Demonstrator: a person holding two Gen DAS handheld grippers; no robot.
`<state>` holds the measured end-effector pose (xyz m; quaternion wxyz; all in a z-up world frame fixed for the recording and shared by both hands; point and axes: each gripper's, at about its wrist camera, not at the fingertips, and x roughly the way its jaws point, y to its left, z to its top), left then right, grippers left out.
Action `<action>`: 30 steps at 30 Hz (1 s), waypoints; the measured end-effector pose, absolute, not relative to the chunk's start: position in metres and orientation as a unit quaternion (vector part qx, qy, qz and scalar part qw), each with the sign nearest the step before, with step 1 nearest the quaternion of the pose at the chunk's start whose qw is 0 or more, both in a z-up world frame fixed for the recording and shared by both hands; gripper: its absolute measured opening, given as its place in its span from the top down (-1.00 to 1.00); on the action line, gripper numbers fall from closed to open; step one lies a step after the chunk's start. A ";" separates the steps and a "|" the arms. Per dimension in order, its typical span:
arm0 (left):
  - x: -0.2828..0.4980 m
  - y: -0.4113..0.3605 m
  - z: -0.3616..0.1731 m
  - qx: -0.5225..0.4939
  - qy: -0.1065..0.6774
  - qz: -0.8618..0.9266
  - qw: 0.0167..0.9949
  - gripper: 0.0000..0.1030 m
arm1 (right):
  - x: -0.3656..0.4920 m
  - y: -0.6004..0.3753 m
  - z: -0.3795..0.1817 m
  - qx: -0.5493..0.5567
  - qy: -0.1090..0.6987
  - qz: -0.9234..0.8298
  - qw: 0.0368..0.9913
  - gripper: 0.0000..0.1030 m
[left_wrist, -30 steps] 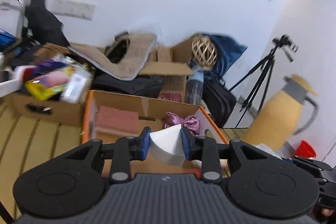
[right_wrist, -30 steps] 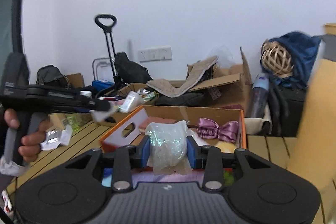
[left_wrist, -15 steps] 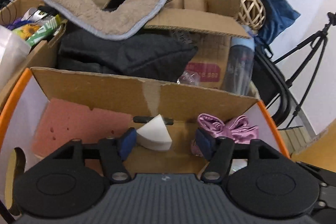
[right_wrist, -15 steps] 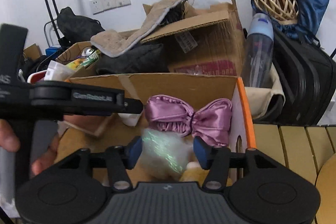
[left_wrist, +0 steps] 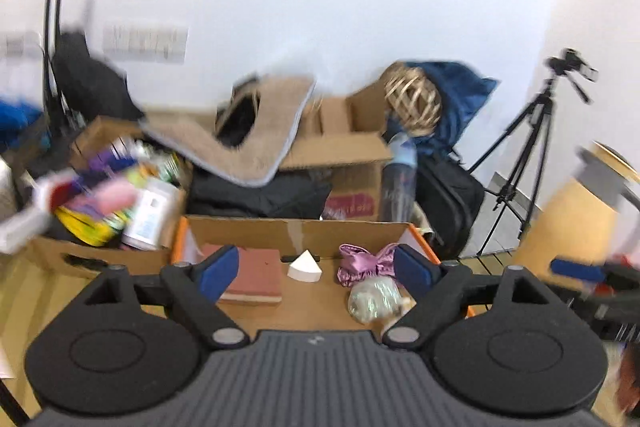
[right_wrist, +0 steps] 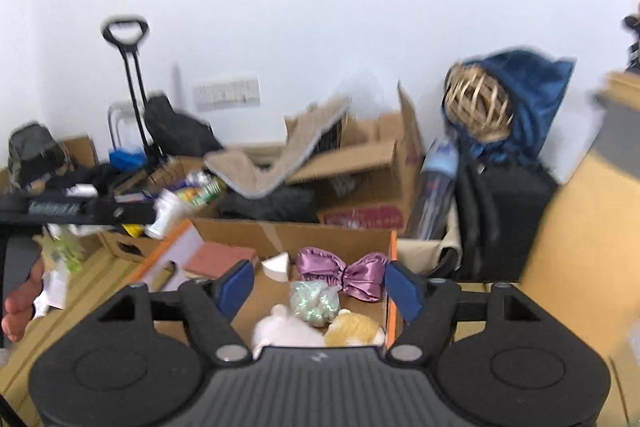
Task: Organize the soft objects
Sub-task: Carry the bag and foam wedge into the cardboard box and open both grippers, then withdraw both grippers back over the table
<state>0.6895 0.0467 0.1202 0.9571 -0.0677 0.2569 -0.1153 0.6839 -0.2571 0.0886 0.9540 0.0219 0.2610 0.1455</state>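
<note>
Left claw [left_wrist: 316, 269] is opening, nothing between its pads, hanging above the box [left_wrist: 296, 227] on the slatted table [left_wrist: 36, 291]. Inside the box, left to right: pink sponge [left_wrist: 252, 277] lying flat, white wedge [left_wrist: 305, 267] resting by the back wall, purple bow [left_wrist: 366, 265], glittery pouch [left_wrist: 372, 301] just in front of the bow. Right claw [right_wrist: 318, 287] is opening too, empty, over the same box. Below it a white plush [right_wrist: 286, 331] and a yellow one [right_wrist: 354, 331], probably touching; blur is hiding the edges.
</note>
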 end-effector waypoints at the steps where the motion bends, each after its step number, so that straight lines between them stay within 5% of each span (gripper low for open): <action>1: 0.667 0.048 0.123 -0.057 0.245 -0.114 0.961 -0.71 | 0.667 -0.259 0.093 0.025 0.254 0.146 0.956 -0.47; 15: 0.399 0.080 0.068 0.040 0.131 -0.083 0.987 -0.99 | 0.412 -0.257 0.058 0.028 0.191 0.135 0.972 -0.65; 30: 0.313 0.081 0.028 0.017 0.138 -0.034 0.990 -1.00 | 0.316 -0.235 0.031 -0.012 0.199 0.128 0.972 -0.78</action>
